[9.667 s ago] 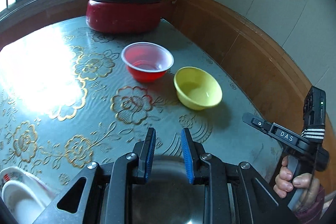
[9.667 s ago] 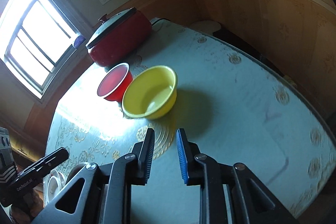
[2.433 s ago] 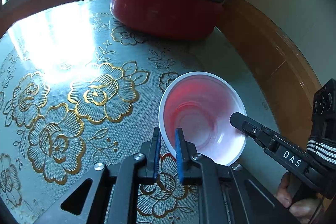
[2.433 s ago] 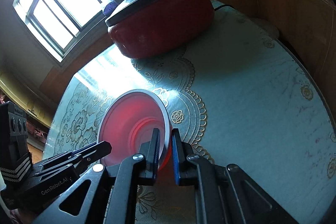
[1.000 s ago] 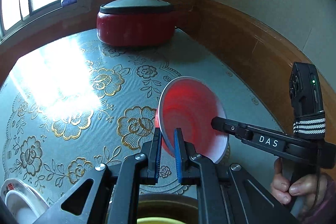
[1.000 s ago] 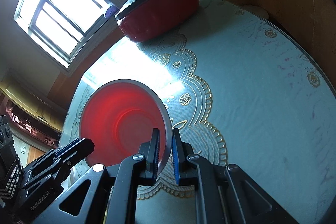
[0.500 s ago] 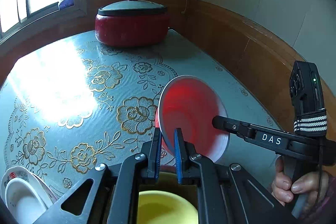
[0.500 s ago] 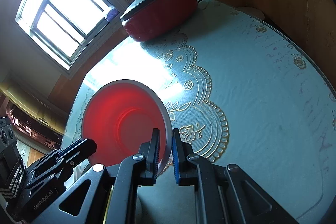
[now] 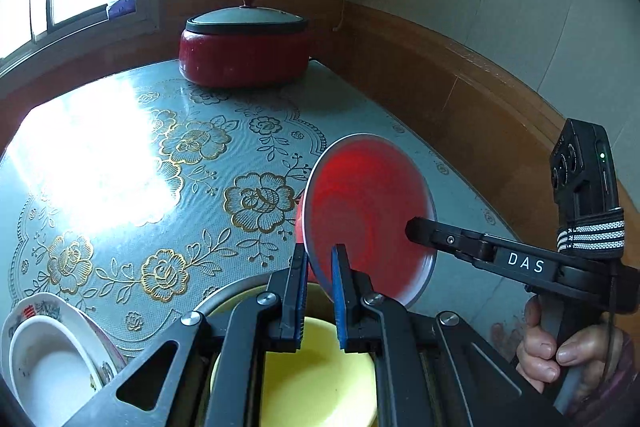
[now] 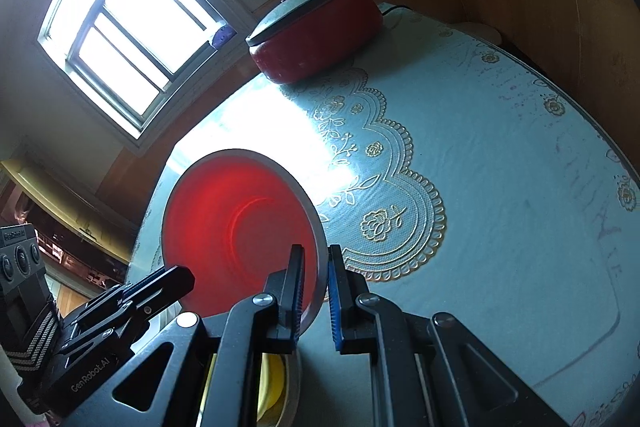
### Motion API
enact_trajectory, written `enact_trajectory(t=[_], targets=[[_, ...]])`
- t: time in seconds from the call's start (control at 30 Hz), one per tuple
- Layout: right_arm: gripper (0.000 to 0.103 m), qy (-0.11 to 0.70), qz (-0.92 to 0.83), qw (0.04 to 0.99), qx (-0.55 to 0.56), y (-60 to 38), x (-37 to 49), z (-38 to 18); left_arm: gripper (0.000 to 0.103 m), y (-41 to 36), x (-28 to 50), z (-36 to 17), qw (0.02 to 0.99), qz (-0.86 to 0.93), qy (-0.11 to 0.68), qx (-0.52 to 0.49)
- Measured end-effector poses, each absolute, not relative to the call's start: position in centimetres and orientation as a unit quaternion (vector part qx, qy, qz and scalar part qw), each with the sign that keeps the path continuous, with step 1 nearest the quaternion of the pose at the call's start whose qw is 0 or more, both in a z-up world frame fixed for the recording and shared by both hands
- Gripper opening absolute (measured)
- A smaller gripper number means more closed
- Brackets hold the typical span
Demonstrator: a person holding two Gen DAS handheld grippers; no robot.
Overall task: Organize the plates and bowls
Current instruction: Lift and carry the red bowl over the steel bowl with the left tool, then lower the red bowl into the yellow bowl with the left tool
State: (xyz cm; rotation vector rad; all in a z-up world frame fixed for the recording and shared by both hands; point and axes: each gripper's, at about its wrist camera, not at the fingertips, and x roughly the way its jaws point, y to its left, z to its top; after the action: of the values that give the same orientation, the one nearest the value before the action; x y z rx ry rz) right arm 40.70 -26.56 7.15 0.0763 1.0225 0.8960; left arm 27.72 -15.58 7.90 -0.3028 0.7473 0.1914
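My left gripper (image 9: 319,291) pinches the near rim of the red bowl (image 9: 368,211), held tilted above the table (image 9: 120,147) and the yellow bowl (image 9: 320,379). My right gripper (image 10: 314,291) pinches the rim's opposite side.

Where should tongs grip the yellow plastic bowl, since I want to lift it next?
Grip the rim of the yellow plastic bowl, coming from above: it sits upright and open, its thin wall fits between pads, and its sides are crowded.
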Motion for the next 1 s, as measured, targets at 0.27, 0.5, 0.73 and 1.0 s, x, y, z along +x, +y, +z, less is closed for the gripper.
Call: enact_trajectory(t=[0.27,0.5,0.73,1.0], targets=[[0.010,0.458,0.438,0.773,0.029,-26.0,38.1,8.8,0.011,-14.6,24.4,9.0,0.920,0.075,0.347,-0.163],[0.010,0.476,0.460,0.750,0.011,-25.3,35.5,8.1,0.011,-13.6,21.1,8.7,0.914,0.059,0.354,-0.189],[0.010,0.489,0.473,0.733,-0.010,-24.8,33.0,7.6,0.011,-12.4,19.0,8.3,0.901,0.049,0.364,-0.230],[0.011,0.492,0.474,0.730,-0.030,-24.7,31.4,7.5,0.011,-12.0,18.9,6.1,0.881,0.048,0.403,-0.243]])
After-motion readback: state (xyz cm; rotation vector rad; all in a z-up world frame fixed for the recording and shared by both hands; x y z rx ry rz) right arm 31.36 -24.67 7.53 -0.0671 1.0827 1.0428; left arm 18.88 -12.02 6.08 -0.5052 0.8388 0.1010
